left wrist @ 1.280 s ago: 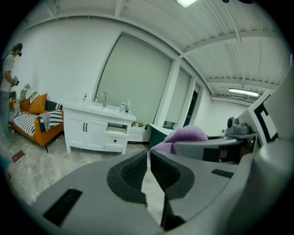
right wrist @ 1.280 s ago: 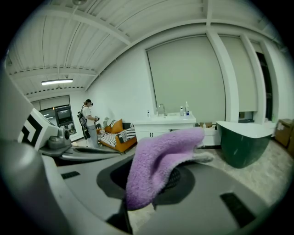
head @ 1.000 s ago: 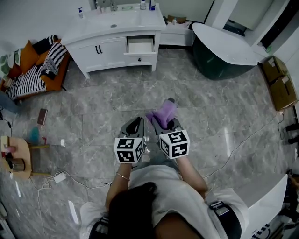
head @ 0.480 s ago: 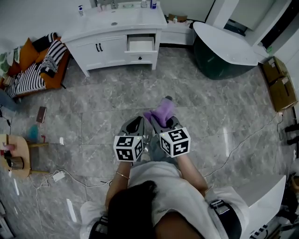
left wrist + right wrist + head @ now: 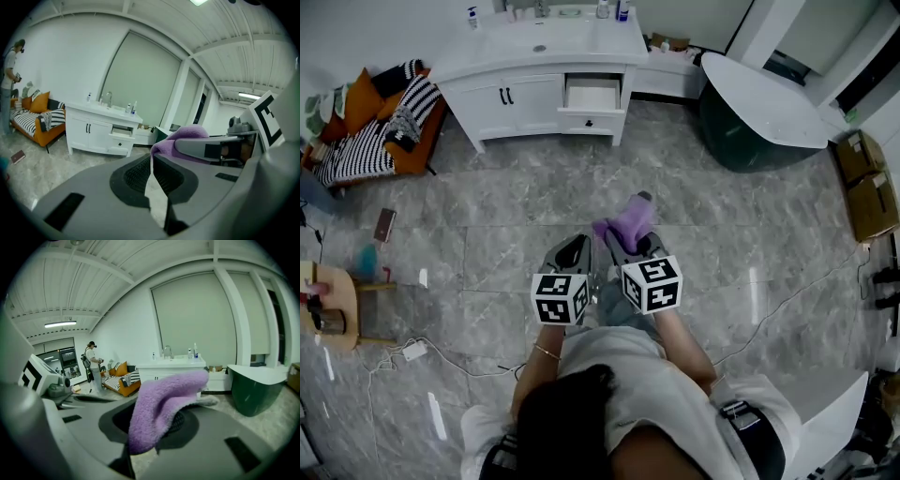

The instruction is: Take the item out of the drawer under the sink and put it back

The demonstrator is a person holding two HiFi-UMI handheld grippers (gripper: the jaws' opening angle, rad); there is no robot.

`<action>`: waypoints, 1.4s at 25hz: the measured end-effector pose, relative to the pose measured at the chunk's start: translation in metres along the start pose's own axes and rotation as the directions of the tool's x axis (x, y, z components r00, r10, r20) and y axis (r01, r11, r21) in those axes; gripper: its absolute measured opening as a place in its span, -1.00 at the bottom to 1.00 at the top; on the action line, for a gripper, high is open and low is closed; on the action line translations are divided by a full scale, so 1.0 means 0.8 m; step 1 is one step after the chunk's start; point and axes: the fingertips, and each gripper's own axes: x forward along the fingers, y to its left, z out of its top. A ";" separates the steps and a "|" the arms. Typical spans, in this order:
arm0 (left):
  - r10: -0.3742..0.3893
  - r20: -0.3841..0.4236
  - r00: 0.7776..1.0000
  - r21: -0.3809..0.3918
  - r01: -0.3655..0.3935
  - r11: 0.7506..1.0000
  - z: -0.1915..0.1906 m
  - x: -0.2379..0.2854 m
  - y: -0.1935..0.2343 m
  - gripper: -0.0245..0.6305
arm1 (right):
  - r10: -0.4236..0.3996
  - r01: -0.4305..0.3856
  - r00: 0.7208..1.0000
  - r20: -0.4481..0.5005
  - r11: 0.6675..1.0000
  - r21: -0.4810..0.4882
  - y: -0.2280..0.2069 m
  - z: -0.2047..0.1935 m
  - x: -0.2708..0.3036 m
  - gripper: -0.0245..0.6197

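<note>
Both of our grippers were held out side by side over the grey marble floor (image 5: 722,244), well apart from the white vanity cabinet (image 5: 525,98) at the far wall. Our right gripper (image 5: 625,240) was clamped on the fluffy purple cloth (image 5: 630,221). Its pads pinched a fold, and the free end arched up and over the jaws, as the right gripper view showed. Our left gripper (image 5: 577,246) carried nothing. Its jaws stood together with only a thin slit between the pads, and it hung just beside the right one.

One shallow white drawer (image 5: 592,94), set below the countertop beside the sink (image 5: 539,47), stood pulled open. From where we were, we could make out nothing inside it.

We judged the taking-out half done, since the cloth was in our grip and far from the drawer. The step in hand was the return. The next move called for carrying the cloth across the floor to the cabinet and lining the right gripper up above the open drawer. We would then lower it until the cloth rested inside before letting the pads part. We thought the loose end might catch on the drawer front, so an approach from above seemed safer. The empty left gripper was free to steady or push the drawer.
</note>
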 end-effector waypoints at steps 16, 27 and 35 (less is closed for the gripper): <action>0.054 0.018 0.998 -0.022 -0.053 0.998 0.079 0.137 0.017 -0.91 | 0.039 -0.039 0.999 -0.015 0.999 -0.025 -0.115 0.068 0.095 -0.57; 0.086 0.017 0.996 -0.022 -0.086 0.996 0.110 0.224 0.003 -0.91 | 0.087 -0.088 0.996 -0.024 0.995 -0.038 -0.191 0.098 0.137 -0.57; 0.126 0.019 0.992 -0.031 -0.125 0.992 0.123 0.268 0.001 -0.91 | 0.114 -0.115 0.993 -0.030 0.992 -0.043 -0.230 0.108 0.160 -0.57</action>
